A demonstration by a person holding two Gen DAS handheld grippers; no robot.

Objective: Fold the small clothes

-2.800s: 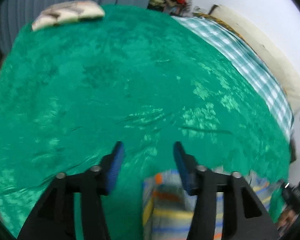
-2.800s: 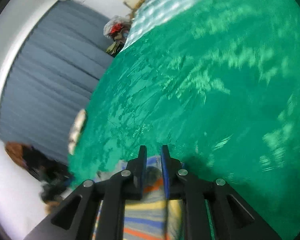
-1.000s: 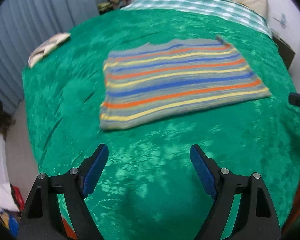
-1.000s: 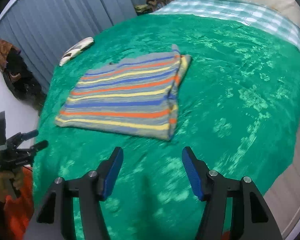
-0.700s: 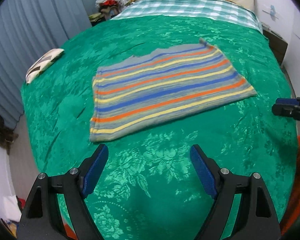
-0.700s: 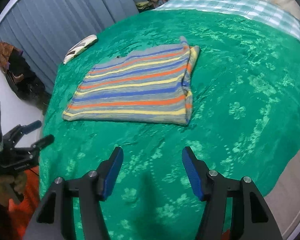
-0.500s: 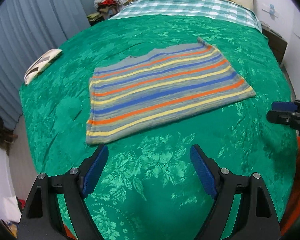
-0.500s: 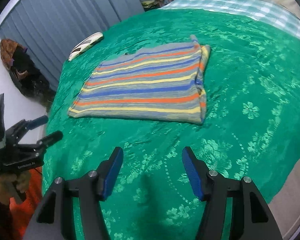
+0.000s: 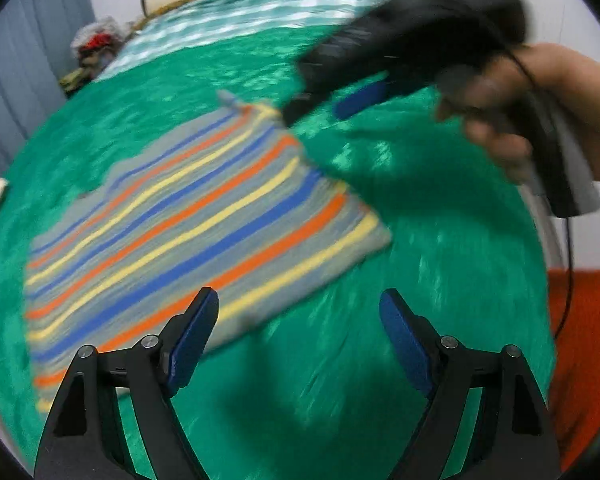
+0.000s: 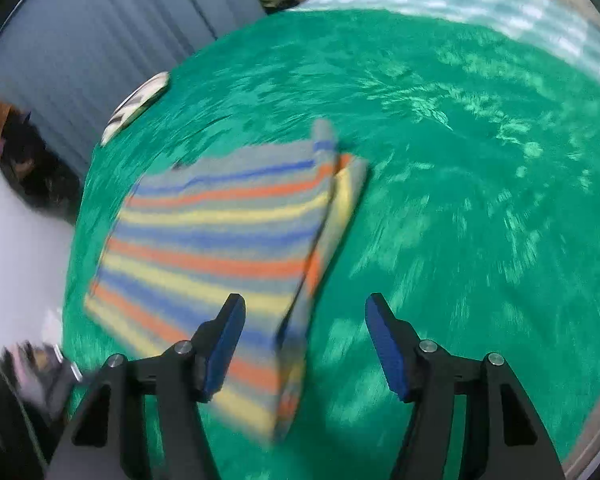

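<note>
Both tongs have come in close to the striped garment (image 9: 188,232), which half a second ago lay well ahead of them on the green bedspread (image 9: 340,380); I judge the next fold is about to begin. The left tongs (image 9: 300,332) and the right tongs (image 10: 304,340) are both wide apart and hold nothing, each near the garment's near edge. Beyond the garment a small folded cloth (image 10: 138,102) lies well apart, blocking nothing.
</note>
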